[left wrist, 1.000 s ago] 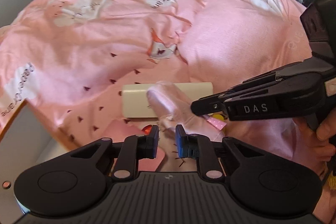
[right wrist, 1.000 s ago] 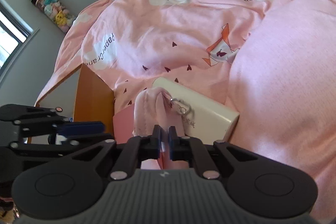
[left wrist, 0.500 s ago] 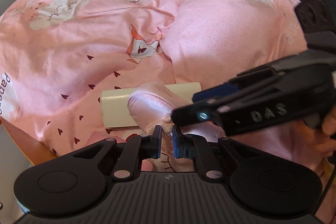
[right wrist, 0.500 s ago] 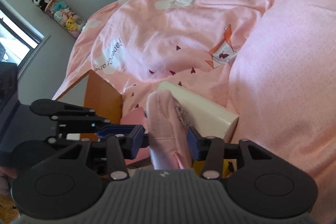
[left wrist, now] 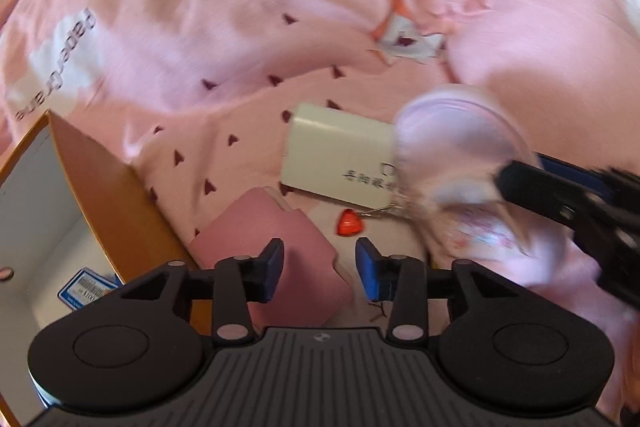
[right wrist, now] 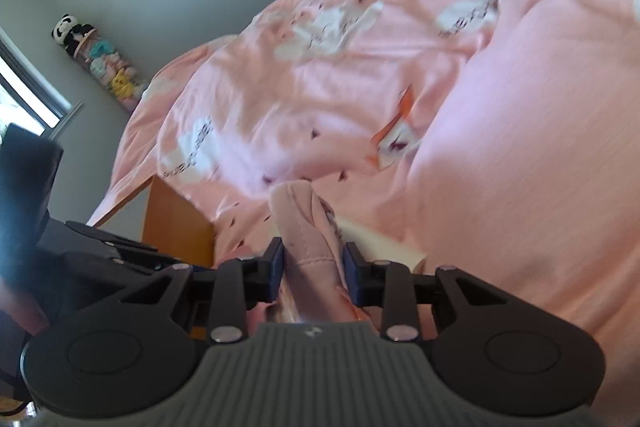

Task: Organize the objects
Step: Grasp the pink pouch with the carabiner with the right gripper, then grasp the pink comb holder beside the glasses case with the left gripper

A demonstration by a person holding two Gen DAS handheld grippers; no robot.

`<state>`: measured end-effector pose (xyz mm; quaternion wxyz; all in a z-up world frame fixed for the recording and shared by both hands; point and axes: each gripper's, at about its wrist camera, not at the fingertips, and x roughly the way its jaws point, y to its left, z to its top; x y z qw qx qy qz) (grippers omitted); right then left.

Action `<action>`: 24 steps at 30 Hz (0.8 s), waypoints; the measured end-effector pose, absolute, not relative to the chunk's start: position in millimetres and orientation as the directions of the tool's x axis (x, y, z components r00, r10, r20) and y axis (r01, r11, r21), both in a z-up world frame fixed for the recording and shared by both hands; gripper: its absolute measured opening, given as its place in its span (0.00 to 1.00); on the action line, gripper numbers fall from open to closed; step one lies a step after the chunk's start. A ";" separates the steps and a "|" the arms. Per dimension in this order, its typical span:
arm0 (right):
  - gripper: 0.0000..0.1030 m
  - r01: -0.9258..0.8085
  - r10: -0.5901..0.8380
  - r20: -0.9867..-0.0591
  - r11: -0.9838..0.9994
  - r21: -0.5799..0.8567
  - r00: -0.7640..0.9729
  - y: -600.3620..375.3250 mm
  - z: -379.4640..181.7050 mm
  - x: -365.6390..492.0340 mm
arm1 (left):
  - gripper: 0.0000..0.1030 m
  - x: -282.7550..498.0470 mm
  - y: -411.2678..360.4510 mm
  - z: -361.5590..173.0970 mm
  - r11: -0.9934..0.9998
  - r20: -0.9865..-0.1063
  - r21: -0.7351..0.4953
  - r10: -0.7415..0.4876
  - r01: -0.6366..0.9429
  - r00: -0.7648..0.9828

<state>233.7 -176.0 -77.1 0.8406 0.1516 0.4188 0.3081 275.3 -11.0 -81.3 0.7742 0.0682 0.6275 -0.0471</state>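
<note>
While closing, right claw (right wrist: 313,269) flanks the pink pouch (right wrist: 310,247).

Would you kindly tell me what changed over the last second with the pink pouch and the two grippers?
The left gripper let go of the pink pouch and tipped downward; its jaws are opening, empty. The right gripper regripped the pouch; its jaws are closing on it. The cream box and red heart stayed put.

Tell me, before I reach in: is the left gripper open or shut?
Open, jaws opening: the left gripper has nothing between its blue pads; pink pouch sits aside.
</note>
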 end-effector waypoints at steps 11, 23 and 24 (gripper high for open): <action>0.32 -0.345 0.678 -0.580 0.732 0.587 0.451 -197.5 -90.8 238.3 | 0.70 287.4 -34.1 -123.2 0.950 -0.948 0.284 0.258 0.129 0.185; 0.32 -0.338 0.685 -0.575 0.725 0.600 0.448 -202.8 -94.4 238.9 | 0.51 285.1 -37.4 -121.9 0.925 -0.937 0.333 0.302 0.185 0.176; 0.32 -0.342 0.684 -0.576 0.726 0.597 0.448 -202.5 -94.2 238.6 | 0.46 283.9 -35.5 -116.5 0.930 -0.941 0.319 0.287 0.183 0.180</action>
